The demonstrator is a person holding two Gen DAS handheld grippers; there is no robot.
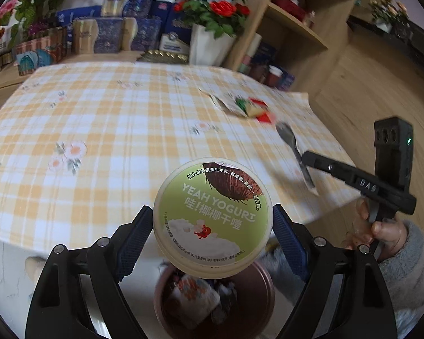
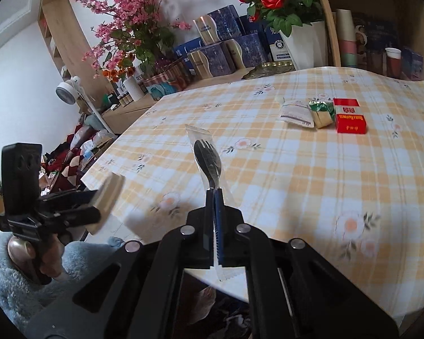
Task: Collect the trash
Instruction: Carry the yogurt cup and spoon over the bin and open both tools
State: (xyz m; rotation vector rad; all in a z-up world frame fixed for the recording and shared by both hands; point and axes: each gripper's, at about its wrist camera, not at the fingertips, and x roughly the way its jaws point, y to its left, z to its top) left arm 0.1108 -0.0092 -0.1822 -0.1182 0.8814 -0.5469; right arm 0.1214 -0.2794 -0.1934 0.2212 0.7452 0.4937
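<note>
The left tongs [image 1: 212, 226] squeeze a round yogurt cup [image 1: 212, 217] from both sides, with its green lid facing the camera; the cup hangs in the air at the near edge of the surface [image 1: 113, 118], right above a brown bin [image 1: 257, 288] on the floor; the bin already has crumpled wrappers [image 1: 195, 293] inside it.

The right tongs [image 2: 215, 195] are shut tight on a plastic spork in a clear wrapper [image 2: 207, 161]; the spork end sticks up and forward past the tips, and the cut end of the wrapper hangs out behind the pads; it is lifted off the checked cloth.

More trash lies farther back on the surface, all close together: a white packet [image 2: 295, 114], a green and gold wrapper [image 2: 322, 113] touching it, and a red box [image 2: 350, 115] just beside that.

Each camera sees the other tool too (a hand in a fluffy sleeve [image 1: 410, 268] holds each one); the right tongs show at the right of the left view, gripping the spork.

Behind the surface stand a pot of red roses [image 2: 279, 0], pink blossom branches [image 2: 132, 8] and blue and gold boxes [image 2: 226, 45].
</note>
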